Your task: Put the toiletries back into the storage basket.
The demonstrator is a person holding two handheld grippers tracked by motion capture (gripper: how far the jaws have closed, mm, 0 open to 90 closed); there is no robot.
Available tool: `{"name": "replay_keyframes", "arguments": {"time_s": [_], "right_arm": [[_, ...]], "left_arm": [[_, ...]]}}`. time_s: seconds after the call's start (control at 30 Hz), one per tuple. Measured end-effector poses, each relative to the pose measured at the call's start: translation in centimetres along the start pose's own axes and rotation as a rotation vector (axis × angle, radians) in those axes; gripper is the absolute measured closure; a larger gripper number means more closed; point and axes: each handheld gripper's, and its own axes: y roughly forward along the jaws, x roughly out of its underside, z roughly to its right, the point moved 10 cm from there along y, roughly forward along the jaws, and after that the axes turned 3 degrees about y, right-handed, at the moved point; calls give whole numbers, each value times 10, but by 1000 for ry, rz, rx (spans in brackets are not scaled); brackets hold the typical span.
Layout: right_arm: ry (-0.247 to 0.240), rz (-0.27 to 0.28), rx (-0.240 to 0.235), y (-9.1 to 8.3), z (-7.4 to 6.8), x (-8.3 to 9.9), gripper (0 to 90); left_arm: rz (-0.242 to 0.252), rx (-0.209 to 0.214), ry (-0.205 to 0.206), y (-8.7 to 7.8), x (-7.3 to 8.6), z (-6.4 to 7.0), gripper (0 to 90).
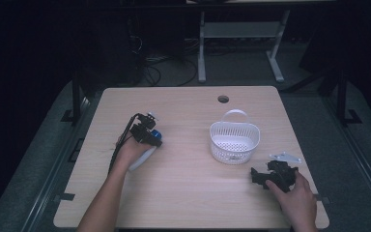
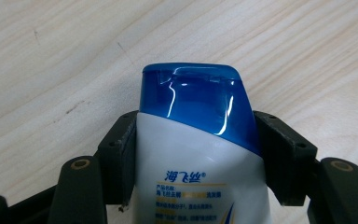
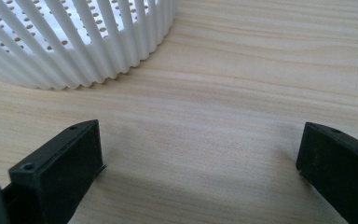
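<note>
While left gripper clamps bottle | right gripper low, agape

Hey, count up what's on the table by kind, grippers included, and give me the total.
Bottles: 1, a white bottle with a blue cap, held in the left gripper.
Baskets: 1, a white slotted basket.
Grippers: 2, the left gripper and the right gripper, which is open.
Total: 4
</note>
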Motion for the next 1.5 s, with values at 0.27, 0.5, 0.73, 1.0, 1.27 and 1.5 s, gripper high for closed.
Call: {"name": "replay_keyframes", "arguments": {"time_s": [0.27,0.5,0.73,1.0,1.27,1.5], "right_arm": [[1,0,0,0,0,0,0],[1,0,0,0,0,0,0],[0,0,0,0,0,0,0],[1,0,0,0,0,0,0],[1,-1,0,0,0,0,0],[0,0,0,0,0,0,0]], "left_arm": [[112,23,14,-18,0,2,366],[203,66,18,-36,2,1,367],[315,113,12,-60,4,-2,368],[432,178,4,-83,3,-3,370],[517,228,12,-99,1,-3,372],[580,238,42,-108,-2,-2,373]]}}
